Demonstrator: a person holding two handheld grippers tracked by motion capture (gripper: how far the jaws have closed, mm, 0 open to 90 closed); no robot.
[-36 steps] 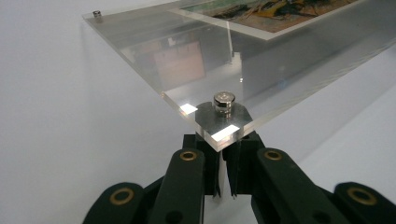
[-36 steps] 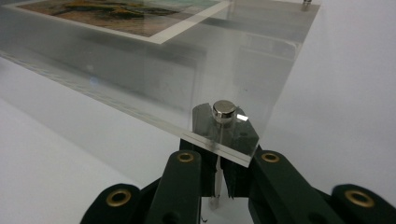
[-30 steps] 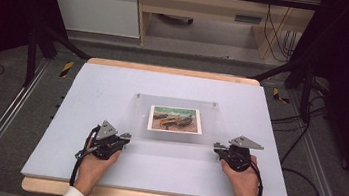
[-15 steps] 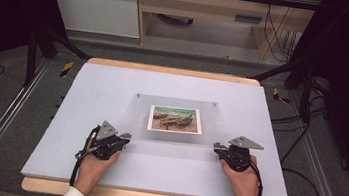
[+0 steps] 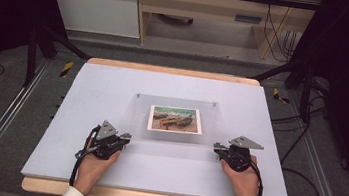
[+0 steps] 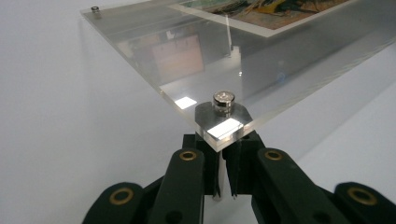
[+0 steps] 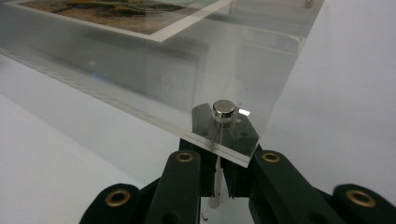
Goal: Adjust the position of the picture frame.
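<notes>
At the bottom of the high view, two hands with white cuffs come in over the near wooden edge of the table, each holding a black two-jaw tool. The left gripper [image 5: 125,141] at lower left and the right gripper [image 5: 217,147] at lower right point inward at the two near corners of a clear acrylic picture frame [image 5: 172,140] that lies flat at the centre of the pale lavender table mat [image 5: 88,87]. In the left gripper view the black jaws stand nearly together, low in the picture, and seem to pinch the near corner of the plate just under a small round silver magnet stud [image 6: 223,100]; the right gripper view shows the same pinch under its own silver stud [image 7: 223,111]. Whether the pads truly press the acrylic edge is hard to tell, since the corner hides them. Holding both near corners at once would probably keep the sandwiched plates level and together. Farther up, in the middle of the frame, a small white-bordered colour print of boats on a shore [image 5: 175,120] lies under the clear sheet. Beyond the table, at the top, stand a light wooden desk and hanging cables. No brand, label or writing can be read anywhere.
</notes>
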